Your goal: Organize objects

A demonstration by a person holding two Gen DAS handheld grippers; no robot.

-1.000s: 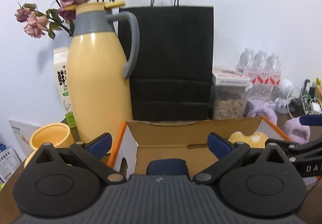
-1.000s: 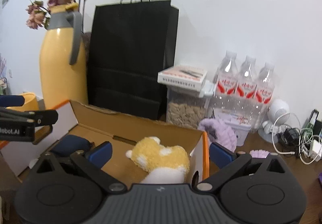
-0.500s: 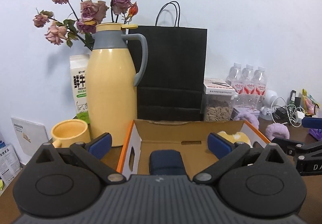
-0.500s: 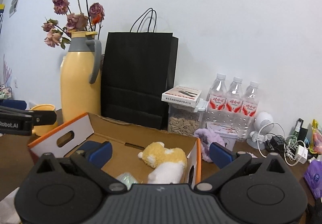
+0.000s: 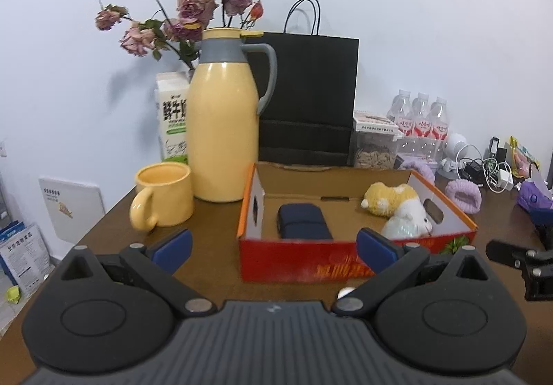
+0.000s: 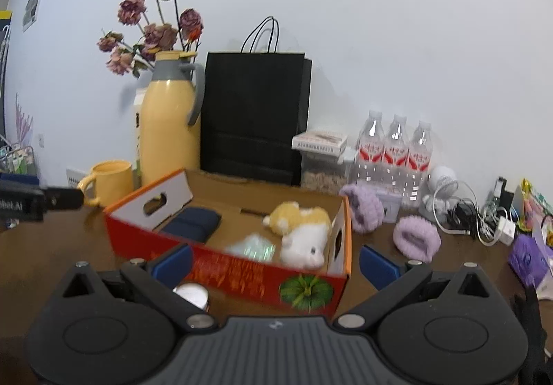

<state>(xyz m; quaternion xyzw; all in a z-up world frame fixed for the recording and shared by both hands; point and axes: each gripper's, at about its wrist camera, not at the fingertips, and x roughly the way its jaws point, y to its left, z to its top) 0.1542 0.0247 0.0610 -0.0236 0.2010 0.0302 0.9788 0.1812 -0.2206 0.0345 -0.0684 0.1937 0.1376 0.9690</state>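
An open red cardboard box (image 5: 297, 264) (image 6: 242, 278) sits on the brown table. Inside lie a dark blue case (image 5: 301, 222) (image 6: 191, 223), a yellow and white plush toy (image 5: 397, 203) (image 6: 300, 229) and a pale green packet (image 5: 401, 227) (image 6: 254, 246). My left gripper (image 5: 274, 248) hangs open in front of the box with nothing between its fingers. My right gripper (image 6: 274, 262) is open too, near the box's front right corner. A small round white tin (image 6: 191, 295) lies on the table by its left finger.
A yellow jug (image 5: 223, 136), a yellow mug (image 5: 162, 196), a milk carton (image 5: 172, 119) and a black paper bag (image 5: 307, 98) stand behind the box. To the right are water bottles (image 6: 394, 150), purple fluffy slippers (image 6: 416, 238) and tangled cables (image 6: 480, 215).
Both grippers have pulled back and up from the box. Its red front wall and more of the table show now. Both stay open and empty.
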